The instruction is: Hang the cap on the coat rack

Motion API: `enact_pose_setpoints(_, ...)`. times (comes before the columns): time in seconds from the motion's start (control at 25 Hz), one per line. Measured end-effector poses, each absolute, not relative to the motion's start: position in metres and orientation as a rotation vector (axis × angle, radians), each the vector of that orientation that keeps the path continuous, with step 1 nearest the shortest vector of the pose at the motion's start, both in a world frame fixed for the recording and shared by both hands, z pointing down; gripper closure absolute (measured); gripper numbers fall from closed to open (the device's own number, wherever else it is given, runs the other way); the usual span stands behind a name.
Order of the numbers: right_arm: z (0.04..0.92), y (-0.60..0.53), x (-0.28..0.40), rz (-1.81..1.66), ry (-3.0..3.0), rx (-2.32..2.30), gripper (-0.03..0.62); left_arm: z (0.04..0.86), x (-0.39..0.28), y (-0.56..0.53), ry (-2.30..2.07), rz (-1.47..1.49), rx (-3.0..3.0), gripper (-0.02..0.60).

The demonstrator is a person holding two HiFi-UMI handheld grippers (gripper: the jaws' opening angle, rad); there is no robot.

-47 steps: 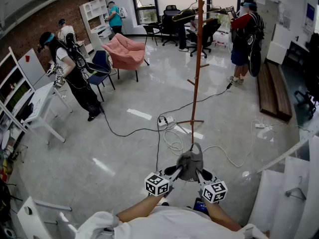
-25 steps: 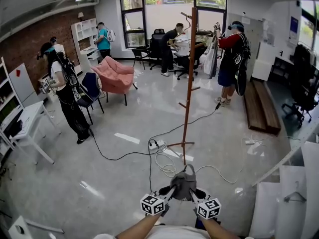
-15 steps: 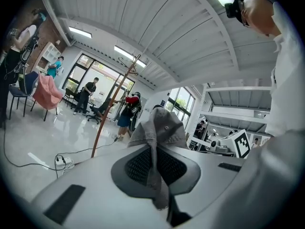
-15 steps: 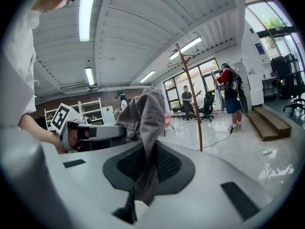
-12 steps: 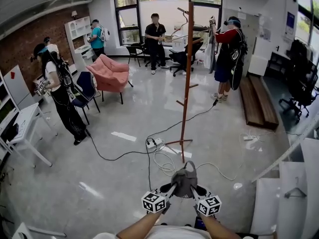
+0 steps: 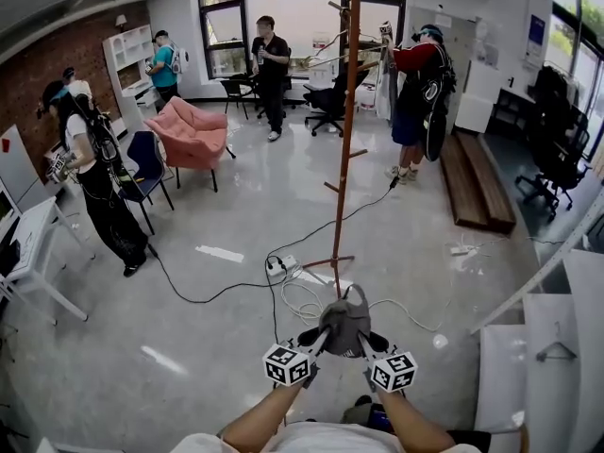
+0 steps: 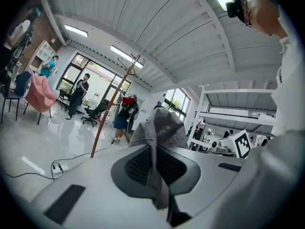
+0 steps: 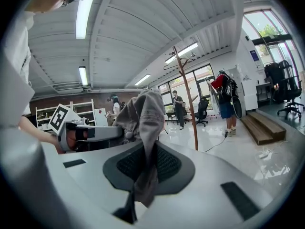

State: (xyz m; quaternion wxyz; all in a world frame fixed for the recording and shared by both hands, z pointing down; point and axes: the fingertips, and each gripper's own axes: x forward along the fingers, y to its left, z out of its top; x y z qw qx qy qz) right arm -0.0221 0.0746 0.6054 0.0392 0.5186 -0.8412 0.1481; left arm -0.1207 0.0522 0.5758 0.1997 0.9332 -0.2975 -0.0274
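Low in the frame's centre, the left gripper (image 6: 319, 336) and right gripper (image 6: 366, 341) each pinch 1 side of the grey cap (image 6: 345, 321). The wooden coat rack (image 6: 342, 159) stands just beyond, mid-frame.

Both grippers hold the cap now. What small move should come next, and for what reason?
Probably carry the cap forward, toward the rack. The left gripper and right gripper each have jaws shut on its cloth, so the grip looks secure, but the rack stands ahead, clear of the cap.
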Motion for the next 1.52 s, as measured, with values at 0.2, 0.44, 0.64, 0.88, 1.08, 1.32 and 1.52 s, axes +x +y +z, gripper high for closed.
enact_pose_setpoints(0.2,0.611,0.04,-0.02,0.446,-2.59,1.597,0.546,0.579,-0.117,0.02,-0.853,-0.081,2.611,0.555)
enact_pose_setpoints(0.44,0.619,-0.016,0.006,0.438,-2.608,1.592,0.546,0.589,-0.097,-0.029,-0.899,-0.077,2.609,0.555)
enact_pose_setpoints(0.64,0.613,-0.076,0.042,0.423,-2.642,1.548,0.546,0.587,-0.063,-0.086,-0.981,-0.088,2.596,0.555)
enact_pose_setpoints(0.88,0.61,-0.155,0.069,0.433,-2.658,1.509,0.546,0.579,-0.036,-0.159,-1.073,-0.066,2.588,0.556)
enact_pose_setpoints(1.08,0.597,-0.206,0.107,0.446,-2.667,1.505,0.546,0.566,0.004,-0.208,-1.108,-0.053,2.577,0.557)
enact_pose_setpoints(1.32,0.6,-0.261,0.133,0.428,-2.711,1.431,0.546,0.566,0.029,-0.259,-1.196,-0.058,2.555,0.557)
enact_pose_setpoints(1.52,0.607,-0.289,0.149,0.415,-2.733,1.385,0.546,0.573,0.046,-0.283,-1.243,-0.07,2.533,0.557)
